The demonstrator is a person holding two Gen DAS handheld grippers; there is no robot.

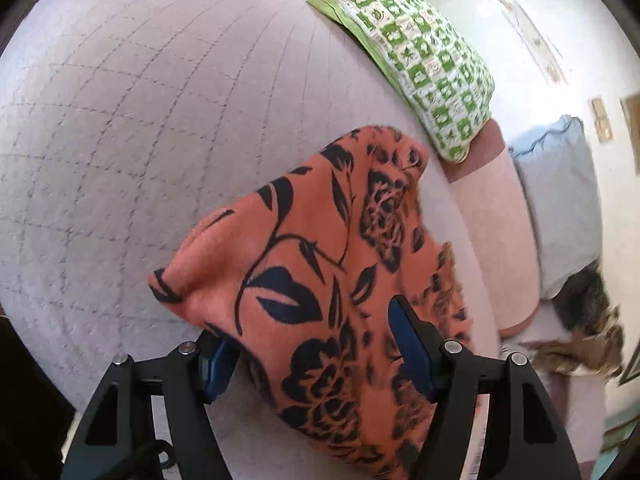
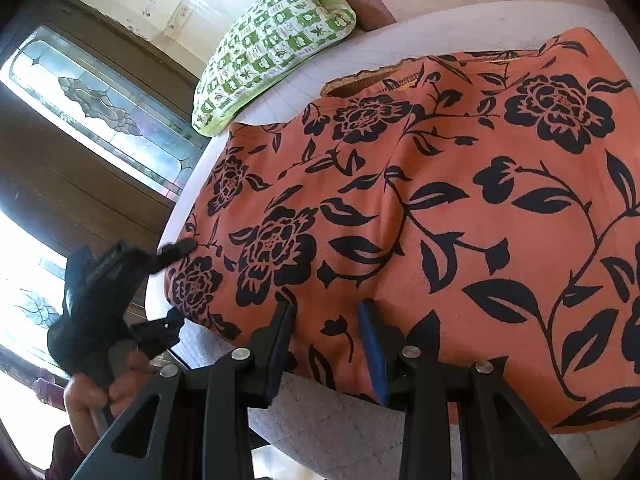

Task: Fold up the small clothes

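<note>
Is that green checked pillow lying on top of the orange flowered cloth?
No. In the right wrist view the pillow lies on the bed beyond the cloth, with a strip of pale quilt showing between them.

Left gripper (image 1: 316, 352) angled downward, jaws partly apart — cloth bunched between them, grip unclear. Right gripper (image 2: 326, 344) also pitched down, jaws narrower, pinching a fold. Left hand (image 2: 100, 396) wrapped the other tool's handle.
</note>
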